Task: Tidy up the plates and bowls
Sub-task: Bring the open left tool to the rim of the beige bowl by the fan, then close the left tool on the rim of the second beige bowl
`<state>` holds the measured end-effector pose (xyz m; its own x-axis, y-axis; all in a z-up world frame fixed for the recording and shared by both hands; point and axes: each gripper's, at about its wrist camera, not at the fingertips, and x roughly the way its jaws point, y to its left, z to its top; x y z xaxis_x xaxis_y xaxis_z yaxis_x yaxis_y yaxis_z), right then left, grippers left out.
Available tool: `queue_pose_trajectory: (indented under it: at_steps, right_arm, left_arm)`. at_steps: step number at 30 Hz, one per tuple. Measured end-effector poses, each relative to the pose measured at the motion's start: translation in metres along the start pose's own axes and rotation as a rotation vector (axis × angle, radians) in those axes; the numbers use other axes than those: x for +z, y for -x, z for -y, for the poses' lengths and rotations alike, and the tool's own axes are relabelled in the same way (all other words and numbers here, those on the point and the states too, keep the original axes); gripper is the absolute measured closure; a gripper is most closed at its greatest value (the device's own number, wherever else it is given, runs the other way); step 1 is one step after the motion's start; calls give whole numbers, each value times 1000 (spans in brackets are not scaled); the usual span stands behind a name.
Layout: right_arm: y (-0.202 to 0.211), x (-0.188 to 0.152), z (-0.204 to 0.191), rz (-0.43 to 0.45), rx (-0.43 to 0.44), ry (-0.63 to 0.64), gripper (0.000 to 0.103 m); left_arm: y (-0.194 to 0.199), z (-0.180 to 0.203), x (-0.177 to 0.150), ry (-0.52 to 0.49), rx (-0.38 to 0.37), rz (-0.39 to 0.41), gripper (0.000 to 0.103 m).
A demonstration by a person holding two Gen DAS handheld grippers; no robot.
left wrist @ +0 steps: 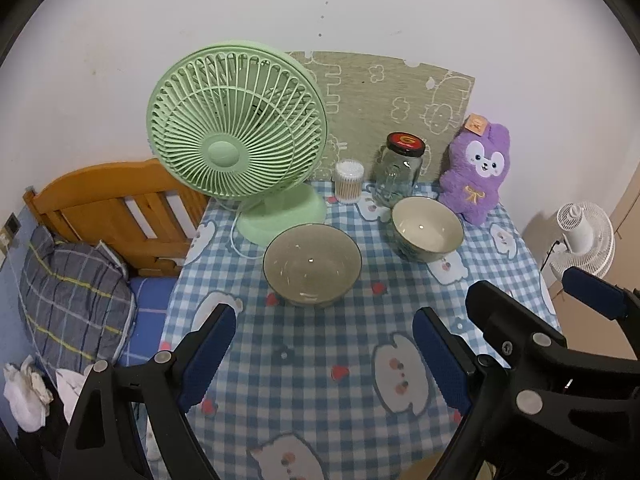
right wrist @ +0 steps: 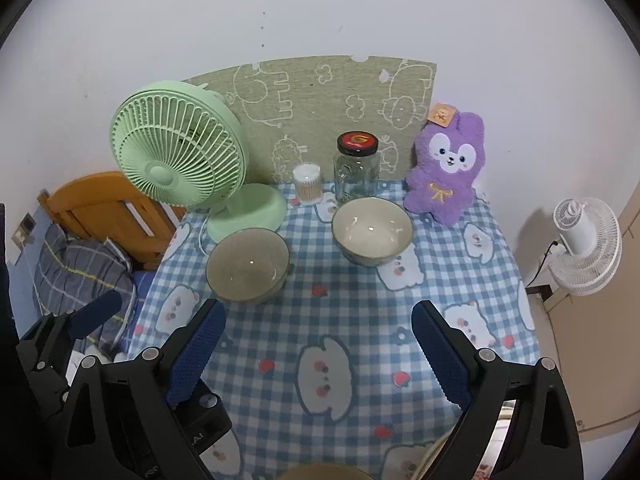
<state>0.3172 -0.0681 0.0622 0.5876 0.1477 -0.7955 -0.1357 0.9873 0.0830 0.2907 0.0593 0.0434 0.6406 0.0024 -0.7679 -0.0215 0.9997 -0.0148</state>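
Ahead of the left tongs (left wrist: 324,346), which gape wide and empty over the checked desk (left wrist: 320,400), a grey-green bowl (left wrist: 312,264) sits near; a cream bowl (left wrist: 426,228) stands farther right. Before the right tongs (right wrist: 318,342), also spread and empty, the grey-green bowl (right wrist: 248,266) lies ahead-left, the cream bowl (right wrist: 372,230) ahead-right, well apart.

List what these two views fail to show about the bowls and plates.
- Plates: none in either view.
- Tan rim: right wrist view, cut off by the bottom edge; bowl or plate unclear.
- Grey bowl and white bowl: outer patterns too small.
- Jar: contents unclear through glass.
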Motion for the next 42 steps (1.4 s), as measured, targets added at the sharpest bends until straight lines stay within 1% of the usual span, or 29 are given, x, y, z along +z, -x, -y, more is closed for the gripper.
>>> queue_pose_trajectory:
  at_steps: [7, 11, 18, 21, 23, 28, 30, 32, 36, 38, 39, 41, 42]
  right_arm:
    - [-36, 11, -17, -4, 8, 6, 8]
    - [-54, 15, -22, -8, 7, -6, 11]
    - [-87, 21, -29, -9, -12, -26, 15]
    - [-100, 23, -34, -12, -26, -13, 18]
    - [-111, 22, -39, -18, -34, 3, 23]
    - [-135, 20, -44, -32, -38, -3, 29]
    - [-144, 20, -45, -42, -40, -10, 31]
    - [-154, 20, -45, -56, -40, -15, 36]
    - [-175, 20, -47, -84, -46, -19, 39]
    - [-182, 20, -47, -92, -47, -24, 47]
    - [-186, 20, -46, -97, -45, -28, 48]
    - [-193, 19, -47, -106, -41, -40, 54]
    - [-196, 19, -48, -111, -42, -40, 54]
  left_arm:
    - [-32, -12, 13, -8, 6, -12, 12]
    - [-52, -20, 19, -10, 8, -20, 12]
    - [-82, -34, 28, 2, 14, -31, 15]
    - [-95, -40, 30, 10, 15, -41, 19]
    - [-105, -44, 29, 15, 17, -50, 28]
    - [-130, -49, 28, -13, 27, -77, 40]
    - [-139, -49, 28, -18, 28, -85, 42]
    - [-147, -49, 27, -18, 21, -91, 46]
    - [-165, -51, 26, -17, 4, -111, 50]
    - [-172, -52, 25, -17, 7, -114, 57]
    - [-174, -53, 26, -17, 7, -117, 57]
    - [-181, -54, 25, -17, 2, -123, 58]
    - [-184, -54, 25, -17, 1, -126, 59]
